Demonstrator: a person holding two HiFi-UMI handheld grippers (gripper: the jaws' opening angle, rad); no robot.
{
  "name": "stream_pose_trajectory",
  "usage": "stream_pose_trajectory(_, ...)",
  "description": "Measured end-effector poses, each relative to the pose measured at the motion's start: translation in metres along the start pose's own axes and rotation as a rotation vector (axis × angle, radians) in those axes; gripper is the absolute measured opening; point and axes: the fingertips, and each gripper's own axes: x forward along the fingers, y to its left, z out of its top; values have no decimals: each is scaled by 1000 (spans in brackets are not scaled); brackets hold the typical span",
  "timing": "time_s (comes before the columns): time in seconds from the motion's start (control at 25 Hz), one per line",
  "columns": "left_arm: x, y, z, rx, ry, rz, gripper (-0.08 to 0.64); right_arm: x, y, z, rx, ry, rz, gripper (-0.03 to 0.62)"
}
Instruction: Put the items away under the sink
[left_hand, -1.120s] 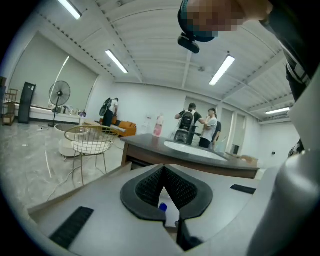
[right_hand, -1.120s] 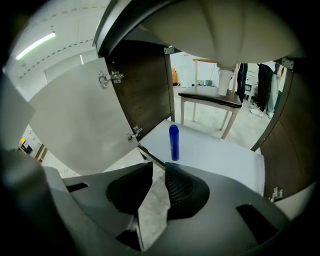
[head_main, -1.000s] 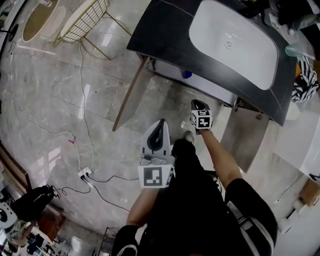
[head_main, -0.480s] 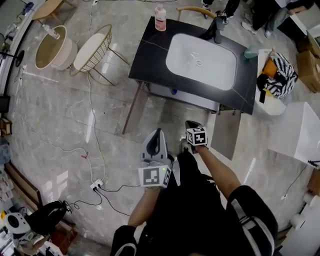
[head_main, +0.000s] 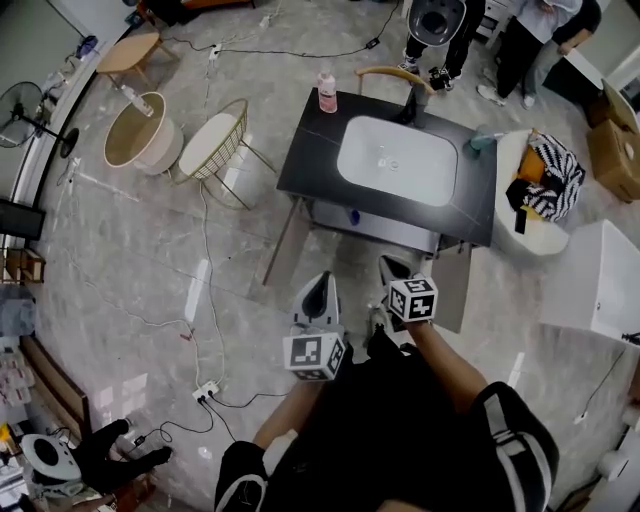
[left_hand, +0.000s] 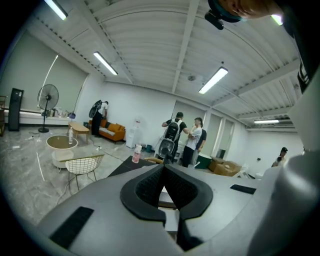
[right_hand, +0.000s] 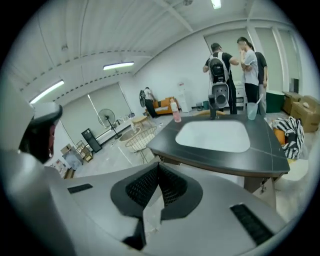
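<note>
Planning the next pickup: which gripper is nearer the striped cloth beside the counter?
Right. The right gripper is down-left of the striped cloth in the head view; the left gripper lies farther left.

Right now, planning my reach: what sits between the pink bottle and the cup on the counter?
The dark faucet and white basin, per the head view.

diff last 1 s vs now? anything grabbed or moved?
The camera has backed away from the sink vanity, which now sits smaller and higher in the head view; the pink bottle on its corner has come into sight. Nothing was taken or let go. The left gripper and right gripper stay low by the body, jaws together, empty; the cabinet door stays open.
</note>
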Motion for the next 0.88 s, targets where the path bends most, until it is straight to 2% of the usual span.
stream_pose_trajectory(0.32, -11, -14, 13, 22, -43, 10, 14, -86, 63, 71, -141, -228, 100, 11)
stream_pose_trajectory(0.48, -11, -15, 17, 26, -75, 22, 14, -119, 73, 91, -206, -323, 93, 11)
stream_pose_trajectory(0.68, -10, -18, 15, 63, -77, 15, 15, -136, 70, 88, -177, -360, 63, 11)
stream_pose_trajectory(0.88, -11, -15, 17, 69, -88, 19, 14, -137, 72, 90, -190, -367, 72, 11)
